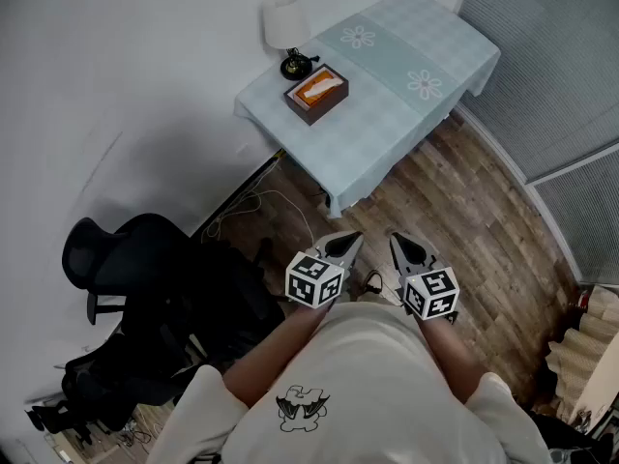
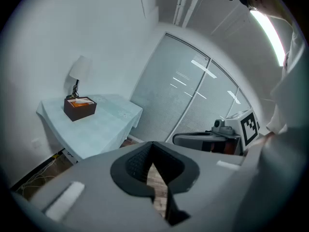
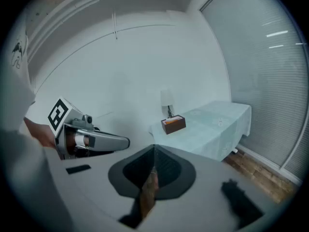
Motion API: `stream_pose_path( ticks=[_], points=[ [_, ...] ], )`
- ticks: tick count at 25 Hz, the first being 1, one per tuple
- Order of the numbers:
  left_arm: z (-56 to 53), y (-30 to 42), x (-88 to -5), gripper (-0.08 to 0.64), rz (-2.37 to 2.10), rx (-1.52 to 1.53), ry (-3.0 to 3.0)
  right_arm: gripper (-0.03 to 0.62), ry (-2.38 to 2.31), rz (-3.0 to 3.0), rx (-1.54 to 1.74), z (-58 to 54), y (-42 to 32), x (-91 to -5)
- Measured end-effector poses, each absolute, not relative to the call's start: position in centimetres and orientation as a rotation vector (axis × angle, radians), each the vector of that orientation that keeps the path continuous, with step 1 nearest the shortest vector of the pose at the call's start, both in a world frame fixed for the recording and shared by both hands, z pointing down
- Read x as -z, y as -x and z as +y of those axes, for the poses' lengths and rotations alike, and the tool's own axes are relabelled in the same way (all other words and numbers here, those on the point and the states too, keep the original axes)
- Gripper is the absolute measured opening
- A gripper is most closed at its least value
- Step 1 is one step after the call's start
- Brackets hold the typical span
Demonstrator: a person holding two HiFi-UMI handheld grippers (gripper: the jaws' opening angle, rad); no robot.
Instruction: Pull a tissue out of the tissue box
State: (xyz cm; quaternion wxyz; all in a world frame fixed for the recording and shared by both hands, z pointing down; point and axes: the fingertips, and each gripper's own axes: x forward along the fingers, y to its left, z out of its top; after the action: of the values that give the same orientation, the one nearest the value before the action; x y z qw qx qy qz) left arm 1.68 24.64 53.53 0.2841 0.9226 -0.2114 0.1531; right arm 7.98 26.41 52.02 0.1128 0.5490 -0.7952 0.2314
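Observation:
The tissue box (image 1: pixel 315 92) is dark brown with an orange and white top. It stands on the far left part of a table with a pale checked cloth (image 1: pixel 406 42), well ahead of both grippers. My left gripper (image 1: pixel 348 242) and right gripper (image 1: pixel 399 242) are held side by side close to my body, over the wooden floor. Both are shut, hold nothing and point towards the table. The left gripper view shows the box (image 2: pixel 79 107) far off at the left beyond the shut jaws (image 2: pixel 153 145). In the right gripper view the box (image 3: pixel 173 123) lies beyond the shut jaws (image 3: pixel 154 147).
A white-shaded lamp (image 1: pixel 287 30) stands just behind the box at the table's corner. A black office chair (image 1: pixel 135 298) stands at the left against the white wall, with cables (image 1: pixel 253 206) on the floor near it. A frosted glass wall (image 1: pixel 556 56) runs along the right.

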Motion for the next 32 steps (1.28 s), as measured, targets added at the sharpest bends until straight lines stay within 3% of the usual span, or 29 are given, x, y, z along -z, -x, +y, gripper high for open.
stream_pose_path(
  ticks=[18, 32],
  points=[
    [24.6, -0.7, -53.7, 0.006, -0.595, -0.393, -2.441, 0.011, -1.572, -2.337, -0.674, 26.4, -7.1, -52.2],
    [22.0, 4.8, -54.6, 0.006, -0.614, -0.352, -2.403, 0.012, -1.538, -2.314, -0.737, 23.3, -2.0, -54.1]
  ],
)
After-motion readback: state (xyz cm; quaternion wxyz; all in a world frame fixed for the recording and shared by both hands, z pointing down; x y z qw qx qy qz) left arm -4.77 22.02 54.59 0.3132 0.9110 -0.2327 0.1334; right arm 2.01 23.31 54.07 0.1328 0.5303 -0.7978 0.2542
